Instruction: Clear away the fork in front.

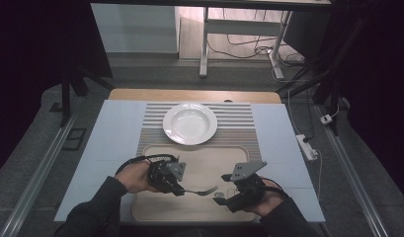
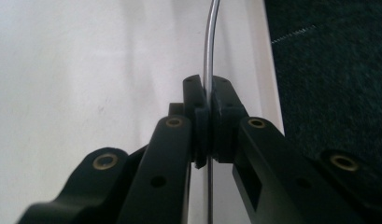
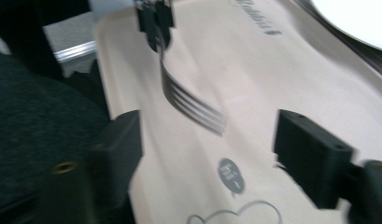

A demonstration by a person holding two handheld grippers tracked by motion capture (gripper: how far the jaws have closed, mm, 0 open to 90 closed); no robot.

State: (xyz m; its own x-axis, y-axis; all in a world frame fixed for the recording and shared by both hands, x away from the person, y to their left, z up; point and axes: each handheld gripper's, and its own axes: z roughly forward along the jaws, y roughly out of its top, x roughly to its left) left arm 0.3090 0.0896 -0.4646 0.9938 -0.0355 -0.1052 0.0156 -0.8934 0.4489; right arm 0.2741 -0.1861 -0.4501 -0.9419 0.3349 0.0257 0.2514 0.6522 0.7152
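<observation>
One fork [image 1: 202, 190], one white plate [image 1: 189, 123], one tray [image 1: 199, 158], one striped placemat [image 1: 239, 118]

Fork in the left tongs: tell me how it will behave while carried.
The fork looks like thin polished metal, so it is probably stiff and light. The left tongs pinch only its narrow handle, with the tines reaching far out, so it may pivot or slip if bumped.

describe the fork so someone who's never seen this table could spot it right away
On the beige tray below the white plate, find the left gripper. The fork sticks out of its shut jaws, tines toward the open right gripper; it is the one shiny metal piece.
</observation>
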